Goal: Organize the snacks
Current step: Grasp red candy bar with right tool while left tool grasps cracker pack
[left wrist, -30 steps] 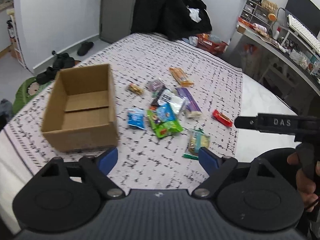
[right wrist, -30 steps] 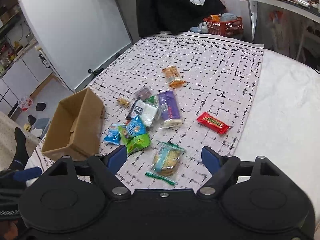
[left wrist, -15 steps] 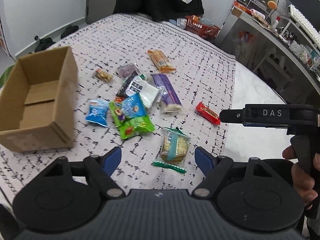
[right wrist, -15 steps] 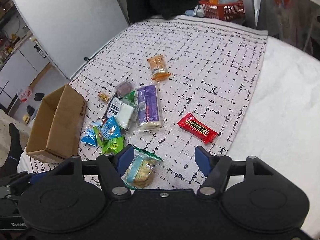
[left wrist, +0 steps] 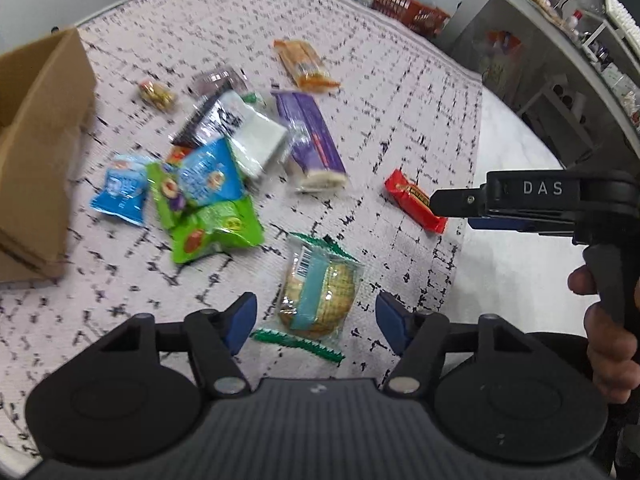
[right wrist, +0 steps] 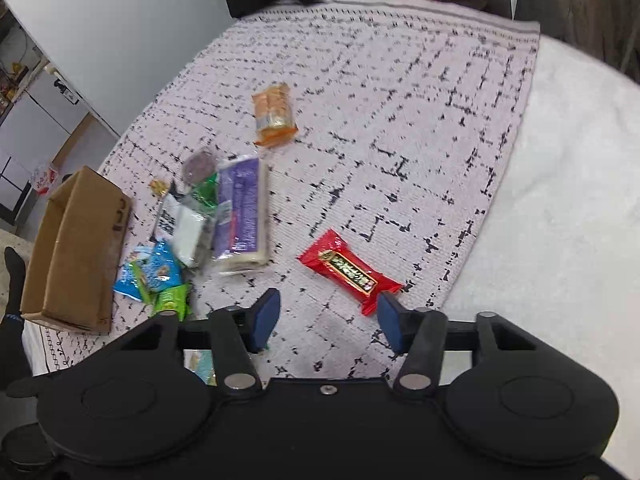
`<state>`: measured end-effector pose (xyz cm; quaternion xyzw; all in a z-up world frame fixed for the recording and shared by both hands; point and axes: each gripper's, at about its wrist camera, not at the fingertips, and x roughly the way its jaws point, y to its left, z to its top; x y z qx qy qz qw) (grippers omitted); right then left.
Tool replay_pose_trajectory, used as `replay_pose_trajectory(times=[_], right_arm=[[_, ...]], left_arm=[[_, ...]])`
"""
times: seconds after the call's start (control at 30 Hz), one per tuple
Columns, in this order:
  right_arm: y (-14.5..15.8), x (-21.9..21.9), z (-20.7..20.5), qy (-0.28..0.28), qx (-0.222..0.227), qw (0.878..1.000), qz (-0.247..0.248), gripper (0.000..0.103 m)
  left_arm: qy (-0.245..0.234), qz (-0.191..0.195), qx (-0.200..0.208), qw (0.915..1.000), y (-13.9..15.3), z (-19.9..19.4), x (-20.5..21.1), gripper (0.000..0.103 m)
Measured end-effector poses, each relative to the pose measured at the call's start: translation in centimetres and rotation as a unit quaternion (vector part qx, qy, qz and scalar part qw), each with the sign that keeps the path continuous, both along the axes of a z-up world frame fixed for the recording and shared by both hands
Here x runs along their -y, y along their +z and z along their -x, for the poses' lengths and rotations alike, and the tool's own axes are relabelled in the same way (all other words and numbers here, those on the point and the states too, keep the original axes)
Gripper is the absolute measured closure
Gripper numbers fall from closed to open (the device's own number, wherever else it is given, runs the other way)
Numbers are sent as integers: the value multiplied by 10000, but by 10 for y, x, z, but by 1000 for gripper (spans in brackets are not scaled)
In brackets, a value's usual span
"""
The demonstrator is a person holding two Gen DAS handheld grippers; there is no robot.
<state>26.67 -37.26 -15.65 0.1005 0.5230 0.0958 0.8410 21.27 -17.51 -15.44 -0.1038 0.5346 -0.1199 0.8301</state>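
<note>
Both tongs spread and empty, each lined up on 1 wrapped snack.

The left tongs [left wrist: 316, 316] stand open with the cookie pack [left wrist: 318, 296] lying flat between the pads, not yet pinched; the right tongs [right wrist: 326, 320] are likewise open, just short of the red candy bar [right wrist: 350, 272]. Both packs rest on the patterned cloth [right wrist: 400, 120], apart from the heap of other snacks [left wrist: 224, 160] beside the open cardboard box [left wrist: 36, 140]. Judgement: the cookie pack is light, its film slick and crinkly, and its contents brittle, so a gentle pinch across the round middle suits, not the crimped green ends. The candy bar looks light and fairly firm; take it across its short width at mid-length.
</note>
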Motion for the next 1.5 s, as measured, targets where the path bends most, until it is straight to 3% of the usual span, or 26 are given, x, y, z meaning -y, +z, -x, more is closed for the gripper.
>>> replay_pose_trajectory(times=[0.37,0.5,0.87,0.93,1.0,1.13,1.23,1.3,1.33,1.5], right_arm=[[-24,1,-17,116,-230,9997,11,55],[-29,-1,-22,186,-284,9994,80,55],[-29,-15,-31,445,-209,9970,594,54],[-27,-21,-33,560,-124,9949,829,49],[-29,-29,-37,743,-81,9902,1177,37],[-34,-40,-42,1036,-110,9840,1447,37],[-41,-47,-42,1189,-157,9803,1570,50],[-40,-50,-42,1200,-142,9798,1591,76],[-38,-51,-42,1197,-150,9792,1631,82],[-27,-57,-33,1224,-159,9808,1507,82]], left_arm=[[-66,-312,-177,9993,-35,-20,19,40],[-82,-584,-64,9982,-35,-20,25,53],[253,-235,-20,9994,-26,-14,7,55],[322,-196,16,9993,-23,-12,3,55],[390,-150,8,9991,-20,-11,-1,55],[466,-105,120,9988,-10,-6,-12,55],[543,-48,200,9983,-4,-3,-20,55],[605,-5,246,9979,-1,-2,-26,55],[631,5,269,9976,0,-1,-28,55],[717,122,378,9966,8,5,-40,55]])
